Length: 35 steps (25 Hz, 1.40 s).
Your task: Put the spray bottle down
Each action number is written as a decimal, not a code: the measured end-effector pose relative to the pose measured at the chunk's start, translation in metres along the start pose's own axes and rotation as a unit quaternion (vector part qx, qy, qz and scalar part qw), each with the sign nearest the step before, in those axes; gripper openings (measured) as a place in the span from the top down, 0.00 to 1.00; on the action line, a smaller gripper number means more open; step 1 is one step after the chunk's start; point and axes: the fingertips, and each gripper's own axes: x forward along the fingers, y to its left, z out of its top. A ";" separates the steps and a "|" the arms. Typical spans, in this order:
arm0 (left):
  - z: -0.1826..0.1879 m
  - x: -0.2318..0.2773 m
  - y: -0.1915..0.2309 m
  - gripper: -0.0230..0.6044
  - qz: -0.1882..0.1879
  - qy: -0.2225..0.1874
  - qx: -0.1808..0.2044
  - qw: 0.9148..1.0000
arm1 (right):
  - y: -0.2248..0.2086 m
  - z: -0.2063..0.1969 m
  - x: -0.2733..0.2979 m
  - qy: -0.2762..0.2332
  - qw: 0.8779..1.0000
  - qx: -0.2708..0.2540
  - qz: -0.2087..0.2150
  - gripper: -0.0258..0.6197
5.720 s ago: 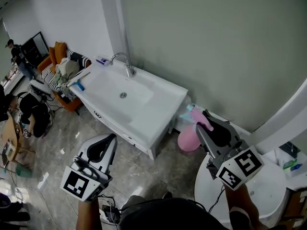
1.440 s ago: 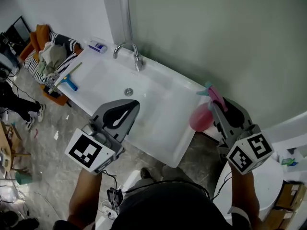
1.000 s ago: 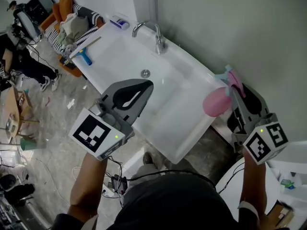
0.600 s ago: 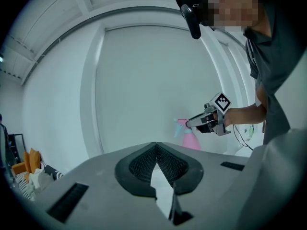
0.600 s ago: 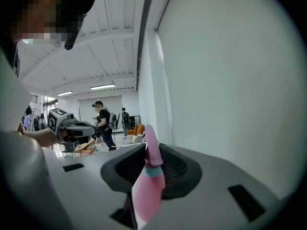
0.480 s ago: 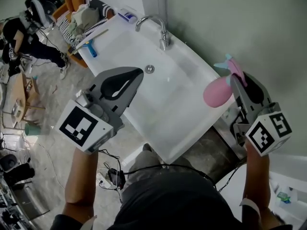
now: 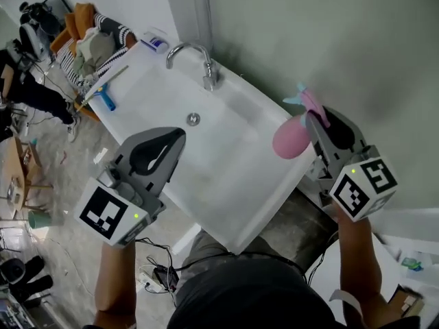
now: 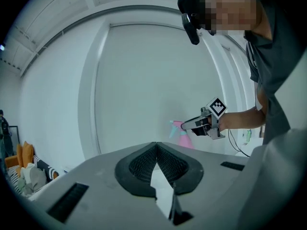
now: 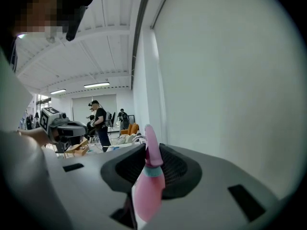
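A pink spray bottle (image 7: 289, 137) with a teal nozzle is held by its neck in my right gripper (image 7: 312, 118), which is shut on it. It hangs over the right end of the white sink (image 7: 226, 177), close to the grey wall; whether it touches the sink I cannot tell. In the right gripper view the bottle (image 9: 147, 186) stands upright between the jaws. My left gripper (image 7: 178, 137) hovers over the sink's front edge, shut and empty, its tips (image 8: 156, 145) meeting. From there I see the right gripper (image 8: 201, 124) and the bottle (image 8: 181, 135).
A chrome faucet (image 7: 199, 57) stands at the sink's back edge, with a drain (image 7: 194, 119) in the basin. A blue-handled tool (image 7: 103, 100) and a small tube (image 7: 152, 43) lie at the sink's far left. An orange chair (image 7: 89, 40) with clothes stands beyond it.
The right gripper has carried the bottle from beside the sink, low near the floor, to over the sink's right end. The left gripper has drifted toward the sink's front edge, still shut.
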 end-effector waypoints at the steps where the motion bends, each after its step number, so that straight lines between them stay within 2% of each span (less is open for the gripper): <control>1: -0.001 0.002 0.002 0.96 -0.005 0.002 -0.003 1.000 | 0.000 0.000 0.003 0.001 1.000 0.002 -0.003 0.82; 9: -0.009 0.023 -0.001 0.96 -0.035 0.003 -0.006 0.999 | -0.007 -0.002 0.027 0.001 1.000 -0.002 -0.008 0.82; 18: -0.030 0.045 0.021 0.96 -0.053 0.011 -0.025 0.998 | -0.017 -0.013 0.077 0.008 1.000 0.000 -0.010 0.82; 23: -0.046 0.066 0.046 0.96 -0.061 0.013 -0.039 0.997 | -0.029 -0.027 0.120 0.014 1.000 0.006 -0.008 0.82; 35: -0.080 0.088 0.064 0.96 -0.075 0.024 -0.061 0.995 | -0.045 -0.066 0.171 0.028 0.999 0.013 -0.010 0.82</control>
